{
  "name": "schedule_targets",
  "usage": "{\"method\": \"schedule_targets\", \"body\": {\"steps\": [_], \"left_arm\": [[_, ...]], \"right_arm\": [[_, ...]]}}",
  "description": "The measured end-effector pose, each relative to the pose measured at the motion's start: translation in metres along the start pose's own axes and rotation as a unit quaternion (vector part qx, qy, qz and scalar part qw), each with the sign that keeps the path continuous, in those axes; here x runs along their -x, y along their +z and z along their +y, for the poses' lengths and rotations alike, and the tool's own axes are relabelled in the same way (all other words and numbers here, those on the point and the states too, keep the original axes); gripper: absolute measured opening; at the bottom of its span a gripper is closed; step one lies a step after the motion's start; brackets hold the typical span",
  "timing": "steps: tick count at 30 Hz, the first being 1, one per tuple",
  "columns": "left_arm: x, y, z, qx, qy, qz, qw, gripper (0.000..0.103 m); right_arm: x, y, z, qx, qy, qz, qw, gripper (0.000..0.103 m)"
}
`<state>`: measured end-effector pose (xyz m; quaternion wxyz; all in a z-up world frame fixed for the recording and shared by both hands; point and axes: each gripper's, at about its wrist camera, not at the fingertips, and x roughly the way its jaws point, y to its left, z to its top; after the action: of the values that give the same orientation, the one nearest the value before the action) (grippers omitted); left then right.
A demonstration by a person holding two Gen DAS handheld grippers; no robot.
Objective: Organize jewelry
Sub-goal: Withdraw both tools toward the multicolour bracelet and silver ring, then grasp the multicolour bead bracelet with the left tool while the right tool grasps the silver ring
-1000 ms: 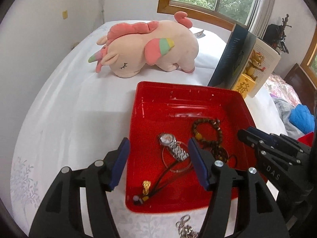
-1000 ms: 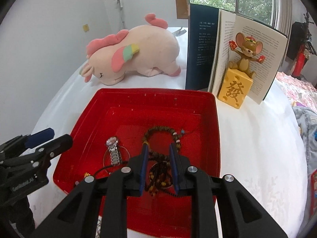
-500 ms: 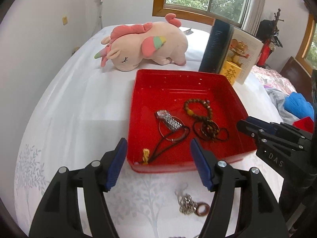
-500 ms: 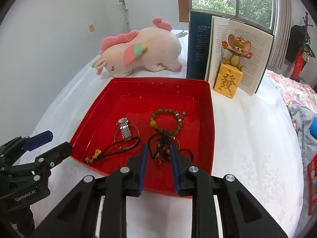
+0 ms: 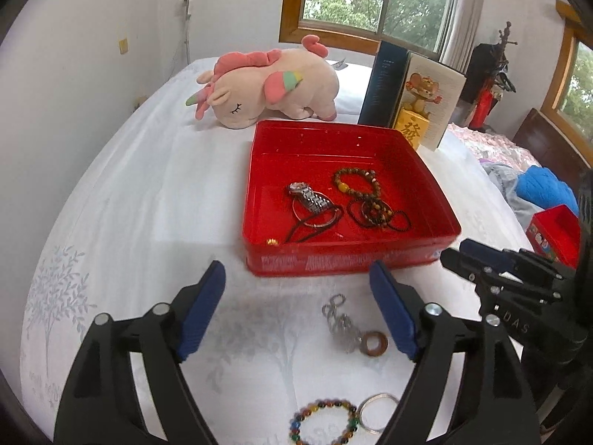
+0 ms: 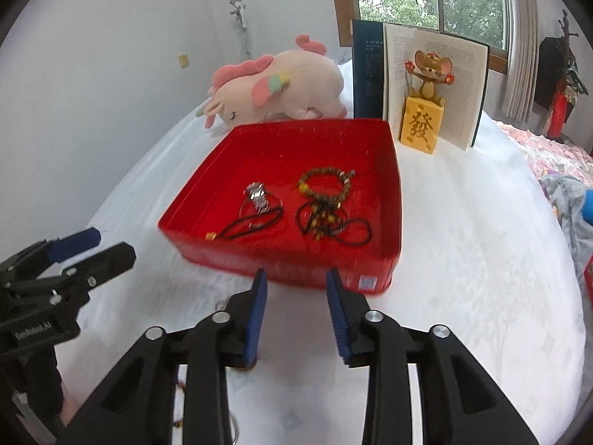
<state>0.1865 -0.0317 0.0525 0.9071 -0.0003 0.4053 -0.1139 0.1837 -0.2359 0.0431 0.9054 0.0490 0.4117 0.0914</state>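
A red tray (image 5: 348,259) (image 6: 393,200) on the white bedsheet holds a silver watch (image 5: 307,196) (image 6: 257,196), a brown bead bracelet (image 5: 355,181) (image 6: 326,181), dark cords and a beaded necklace (image 5: 378,215) (image 6: 326,222). On the sheet in front of the tray lie a silver chain with a brown ring (image 5: 352,328), a multicoloured bead bracelet (image 5: 324,422) and a metal ring (image 5: 376,413). My left gripper (image 5: 300,307) hovers over the chain, its jaws opening wide and empty. My right gripper (image 6: 296,304) is before the tray's near wall, jaws opening, nothing between them.
A pink unicorn plush (image 5: 267,89) lies behind the tray. An open book (image 6: 418,81) stands upright with a mouse figurine on a yellow block (image 6: 424,111) before it. Clothes and a small red box (image 5: 556,230) sit at the right.
Both grippers have drawn back from over the tray to the sheet in front of it. Both sets of jaws have widened. The loose jewelry on the sheet has come into view.
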Motion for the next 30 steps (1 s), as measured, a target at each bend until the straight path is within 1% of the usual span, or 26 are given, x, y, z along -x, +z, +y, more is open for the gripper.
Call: {"method": "schedule_targets", "body": {"steps": [1,2,6,12,16,22,30], "left_arm": [[0.004,-0.005,0.0,-0.001,-0.001,-0.003,1.0,0.085],[0.007,-0.01,0.0,-0.002,-0.002,-0.006,1.0,0.087],[0.015,-0.023,0.001,-0.004,-0.001,-0.007,1.0,0.089],[0.02,-0.048,0.004,-0.007,-0.009,0.012,0.9999,0.09],[0.017,-0.067,0.013,-0.004,-0.008,0.033,0.9994,0.09],[0.007,-0.092,0.024,-0.003,0.01,0.066,0.9978,0.09],[-0.005,-0.113,0.026,-0.018,0.019,0.098,0.9948,0.089]], "right_arm": [[0.003,-0.006,0.001,-0.001,0.003,-0.001,1.0,0.04],[0.005,-0.011,0.002,-0.001,0.004,-0.002,1.0,0.042],[0.012,-0.036,0.005,-0.006,0.014,0.001,1.0,0.044],[0.016,-0.071,0.008,-0.009,0.014,0.014,1.0,0.044],[0.021,-0.09,0.01,-0.006,0.003,0.023,1.0,0.044],[0.026,-0.109,0.016,0.001,0.007,0.035,0.999,0.044],[0.029,-0.118,0.023,0.008,0.019,0.041,0.999,0.043]]}}
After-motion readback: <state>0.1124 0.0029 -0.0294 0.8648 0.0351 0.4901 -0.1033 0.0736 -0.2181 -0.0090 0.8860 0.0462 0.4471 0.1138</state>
